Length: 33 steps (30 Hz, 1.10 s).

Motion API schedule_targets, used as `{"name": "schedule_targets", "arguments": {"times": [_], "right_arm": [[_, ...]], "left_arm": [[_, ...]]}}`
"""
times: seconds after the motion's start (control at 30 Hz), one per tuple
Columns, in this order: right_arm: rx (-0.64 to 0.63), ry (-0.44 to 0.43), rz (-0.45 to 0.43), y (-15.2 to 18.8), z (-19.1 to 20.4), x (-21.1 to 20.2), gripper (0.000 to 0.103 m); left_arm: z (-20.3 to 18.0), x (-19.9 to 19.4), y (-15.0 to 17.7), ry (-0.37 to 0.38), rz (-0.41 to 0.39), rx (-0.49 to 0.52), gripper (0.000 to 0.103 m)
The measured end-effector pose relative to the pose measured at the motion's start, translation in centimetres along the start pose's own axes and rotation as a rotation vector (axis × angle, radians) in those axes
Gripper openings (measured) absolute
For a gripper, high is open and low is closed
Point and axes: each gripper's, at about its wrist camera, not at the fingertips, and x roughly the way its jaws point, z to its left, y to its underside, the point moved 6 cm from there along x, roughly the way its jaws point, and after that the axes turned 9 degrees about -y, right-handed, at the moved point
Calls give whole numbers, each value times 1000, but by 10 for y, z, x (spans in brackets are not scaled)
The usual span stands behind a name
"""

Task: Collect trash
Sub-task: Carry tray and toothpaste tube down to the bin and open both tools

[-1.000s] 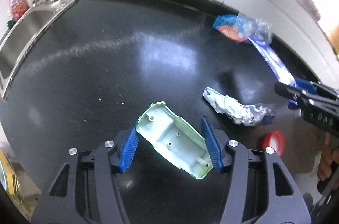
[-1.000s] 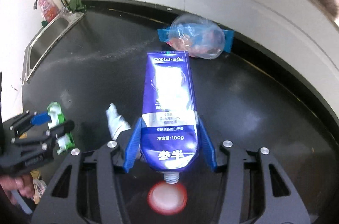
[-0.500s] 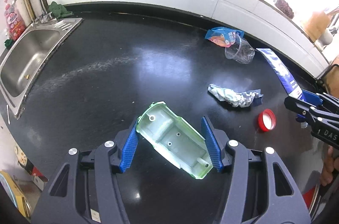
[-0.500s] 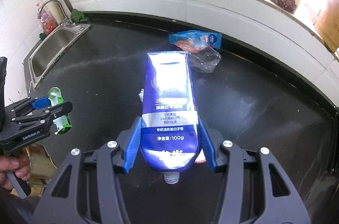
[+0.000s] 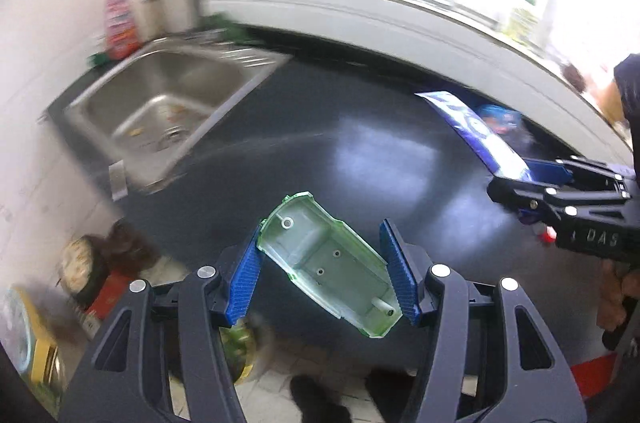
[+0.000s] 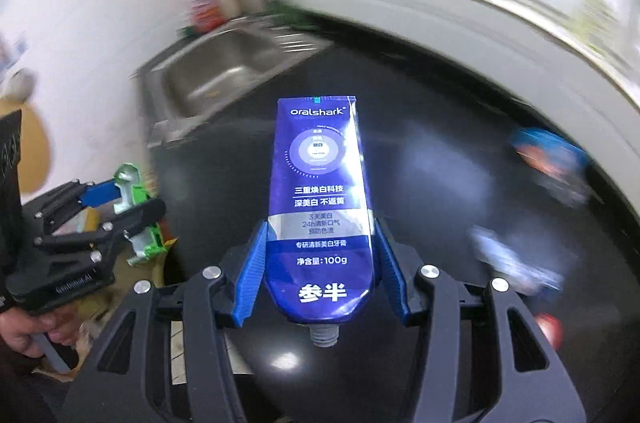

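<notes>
My left gripper [image 5: 322, 269] is shut on a pale green plastic shell [image 5: 328, 263], held in the air over the counter's front-left edge. My right gripper [image 6: 320, 263] is shut on a blue toothpaste tube [image 6: 320, 203], uncapped nozzle toward me. In the left wrist view the right gripper [image 5: 536, 179] holds the tube [image 5: 476, 131] at the right. In the right wrist view the left gripper [image 6: 116, 201] holds the green shell [image 6: 138, 219] at the left. A blue snack wrapper [image 6: 548, 151], crumpled foil trash [image 6: 516, 259] and a red cap [image 6: 550, 329] lie on the black counter [image 5: 360, 151].
A steel sink [image 5: 160, 107] with a tap and a red bottle [image 5: 118, 19] is at the counter's left end. Beyond the counter's near edge, the floor holds boxes and round containers [image 5: 80, 275]. A white tiled wall and bright window run behind the counter.
Both grippers have lifted and swung left toward the sink end, still holding their items. The floor clutter beyond the counter edge has come into view; the background is motion-blurred.
</notes>
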Motion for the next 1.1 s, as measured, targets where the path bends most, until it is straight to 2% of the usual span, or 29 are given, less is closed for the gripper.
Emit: {"name": "schedule_targets", "arguments": {"times": [0.1,0.2,0.33,0.43,0.7,1.07,1.1], "right_arm": [[-67,-112,43,-8,60,37,52],[-138,-184,95,-6,112,68,52],[-207,-258,192,9,170,106,52],[-243,-273,248,22,196,125,52],[-262,-264,347,37,224,169,52],[-262,-268,364,24,238,188,52],[-259,-268,368,23,239,190,53]], "left_arm": [[59,-11,27,-64,9,-63,57],[107,-16,57,-122,31,-118,57],[152,-18,97,-137,53,-203,57],[170,-15,115,-134,66,-230,57],[199,16,149,-100,132,-268,57],[219,34,146,-73,141,-250,57],[219,35,146,-69,140,-249,64]]}}
